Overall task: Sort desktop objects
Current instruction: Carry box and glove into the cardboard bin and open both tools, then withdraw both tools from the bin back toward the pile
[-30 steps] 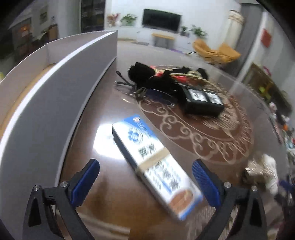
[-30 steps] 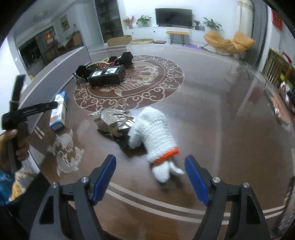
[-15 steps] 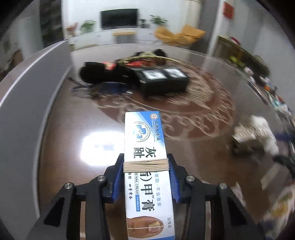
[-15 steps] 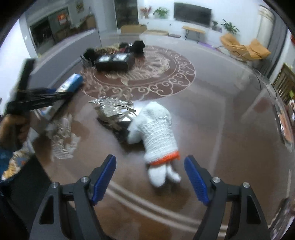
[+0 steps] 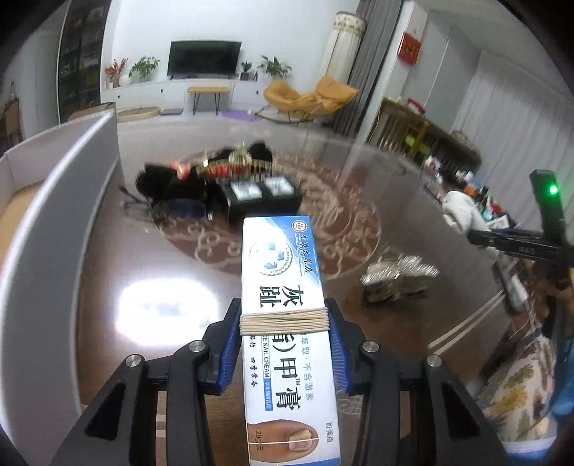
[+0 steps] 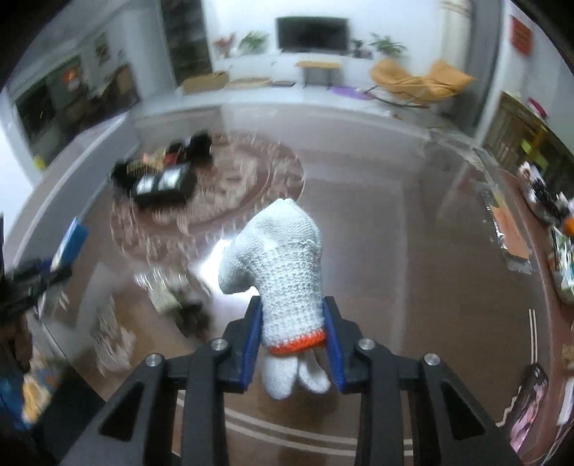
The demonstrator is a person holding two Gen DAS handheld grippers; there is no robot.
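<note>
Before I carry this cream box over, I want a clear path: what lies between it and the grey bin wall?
Only bare table, seen in the left wrist view, between cream box and grey bin wall.

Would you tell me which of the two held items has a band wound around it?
The blue-and-white nail cream box in the left gripper; the white knitted glove has only an orange cuff.

A white wall (image 5: 150, 25) carries a dark TV (image 5: 204, 58) above a low white cabinet (image 5: 150, 94), plants (image 5: 143, 66) beside it. An orange lounge chair (image 5: 308, 98) stands near grey curtains (image 5: 373, 61). Ceiling light glares off the glossy brown table (image 5: 107, 258).
</note>
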